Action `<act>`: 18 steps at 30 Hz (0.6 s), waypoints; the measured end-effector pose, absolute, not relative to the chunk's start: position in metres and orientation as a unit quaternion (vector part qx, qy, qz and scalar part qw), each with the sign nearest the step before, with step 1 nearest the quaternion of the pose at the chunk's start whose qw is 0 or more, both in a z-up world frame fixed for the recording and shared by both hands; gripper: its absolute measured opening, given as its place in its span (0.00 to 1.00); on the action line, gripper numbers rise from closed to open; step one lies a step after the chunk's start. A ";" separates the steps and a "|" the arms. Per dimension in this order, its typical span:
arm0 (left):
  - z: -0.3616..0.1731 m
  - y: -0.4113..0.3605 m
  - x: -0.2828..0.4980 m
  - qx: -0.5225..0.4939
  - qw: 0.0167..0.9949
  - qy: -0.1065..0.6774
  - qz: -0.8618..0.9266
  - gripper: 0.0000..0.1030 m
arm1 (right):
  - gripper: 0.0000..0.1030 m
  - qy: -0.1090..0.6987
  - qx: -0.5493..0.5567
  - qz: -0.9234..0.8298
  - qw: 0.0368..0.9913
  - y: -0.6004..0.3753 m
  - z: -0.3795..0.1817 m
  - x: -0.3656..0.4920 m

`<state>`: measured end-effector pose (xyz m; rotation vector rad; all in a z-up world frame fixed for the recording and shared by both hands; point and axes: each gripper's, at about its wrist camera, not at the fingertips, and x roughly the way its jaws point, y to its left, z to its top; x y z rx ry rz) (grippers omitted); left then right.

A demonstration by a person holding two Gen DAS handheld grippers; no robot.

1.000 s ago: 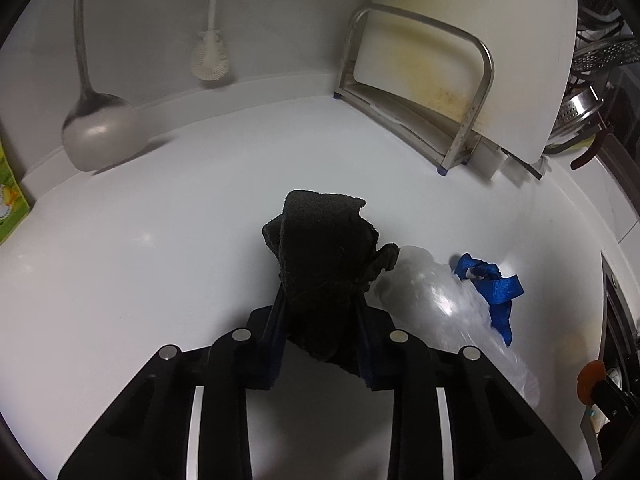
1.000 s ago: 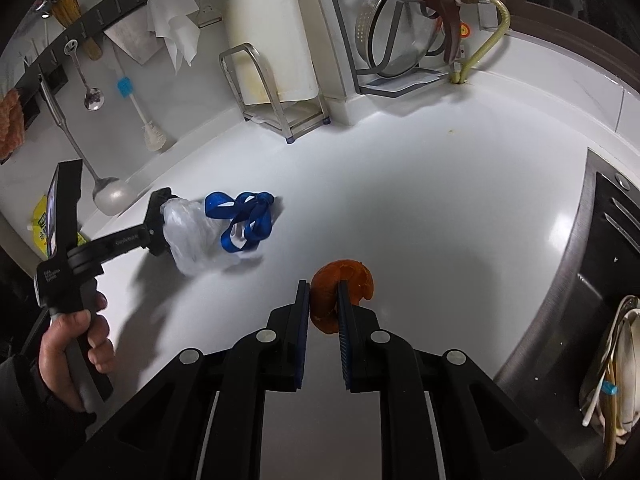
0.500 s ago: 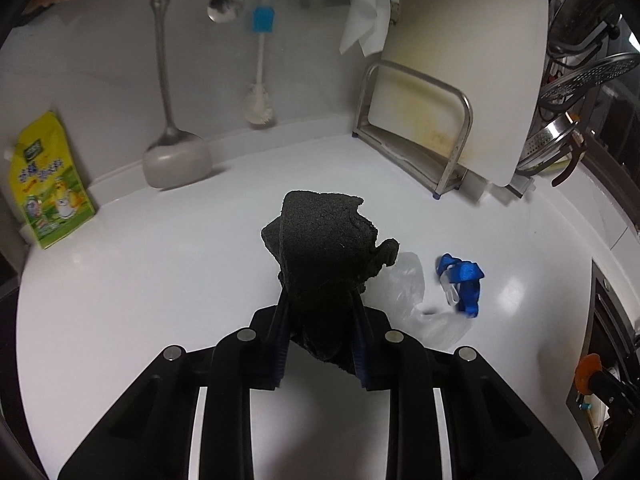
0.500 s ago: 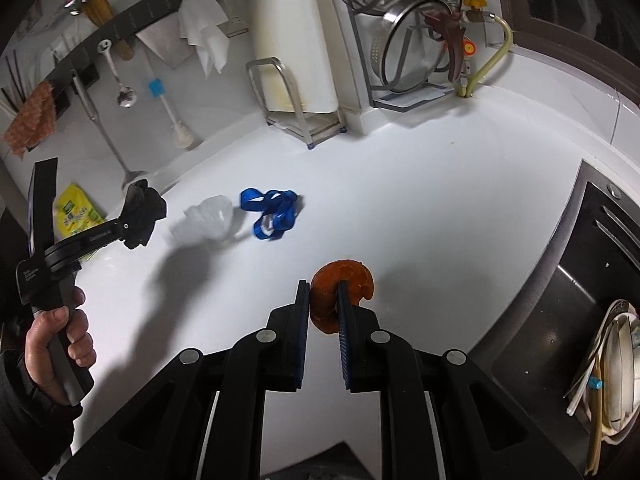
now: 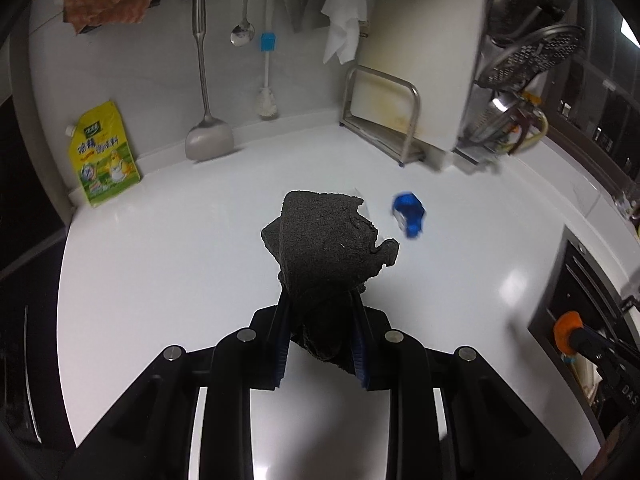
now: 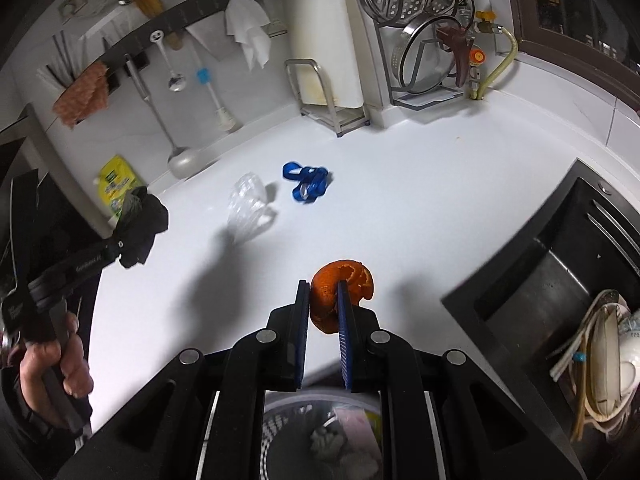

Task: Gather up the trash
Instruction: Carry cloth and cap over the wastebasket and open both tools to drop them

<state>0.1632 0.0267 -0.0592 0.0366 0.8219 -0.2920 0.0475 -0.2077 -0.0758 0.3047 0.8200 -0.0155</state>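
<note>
**Both scraps lifted, bin comes next**

The orange peel (image 6: 340, 292) sits clamped in the right hand-held gripper (image 6: 324, 312), above a bin (image 6: 320, 440) at six o'clock. The left hand-held gripper (image 5: 320, 332) pinches a dark sponge scrap (image 5: 324, 248). A clear wrapper (image 6: 246, 200) and blue strap (image 6: 306, 184) remain on the table (image 6: 400, 208) at eleven o'clock. Next, probably, each piece needs releasing over the bin.

In my left claw (image 5: 320, 344) I hold a crumpled dark grey rag (image 5: 328, 252), its rough top standing above my fingers. My right claw (image 6: 324, 316) pinches a curled orange peel (image 6: 344, 280). On the white counter (image 6: 420, 200) lie a crumpled clear plastic bag (image 6: 248, 204) and, just beside it, a tangled blue strap (image 6: 308, 184)
</note>
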 end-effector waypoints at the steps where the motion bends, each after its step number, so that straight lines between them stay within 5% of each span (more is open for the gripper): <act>1: -0.059 0.025 0.152 0.018 0.905 0.400 -0.142 0.25 | 0.13 0.399 0.144 -0.003 0.906 -0.207 -0.075 0.040; 18: -0.101 -0.015 -0.004 0.040 0.866 0.468 -0.169 0.25 | 0.13 0.461 0.100 0.070 0.879 -0.192 -0.103 -0.056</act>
